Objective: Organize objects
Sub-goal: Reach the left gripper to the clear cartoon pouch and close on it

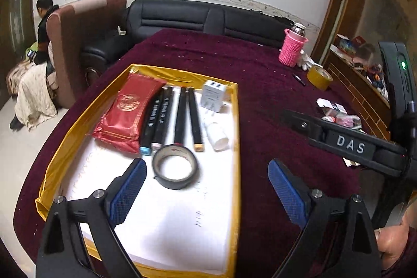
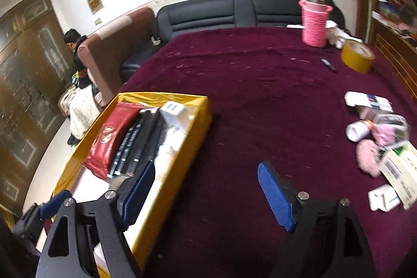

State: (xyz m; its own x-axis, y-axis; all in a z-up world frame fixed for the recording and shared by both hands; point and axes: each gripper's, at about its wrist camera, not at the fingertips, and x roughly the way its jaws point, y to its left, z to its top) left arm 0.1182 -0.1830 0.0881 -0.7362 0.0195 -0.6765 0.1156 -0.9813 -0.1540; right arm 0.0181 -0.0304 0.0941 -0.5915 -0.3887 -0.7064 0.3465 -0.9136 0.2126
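A gold-rimmed tray with a white floor sits on the maroon table. In it lie a red packet, several black markers, a white charger plug, a small white bottle and a black tape roll. My left gripper is open and empty, just in front of the tape roll. My right gripper is open and empty, above the cloth beside the tray's right rim. The red packet and markers also show in the right wrist view.
A pink knitted bottle sleeve and a yellow tape roll stand at the far right. A small black pen lies near them. Loose boxes, a white bottle and pink items crowd the right edge. A black sofa is behind.
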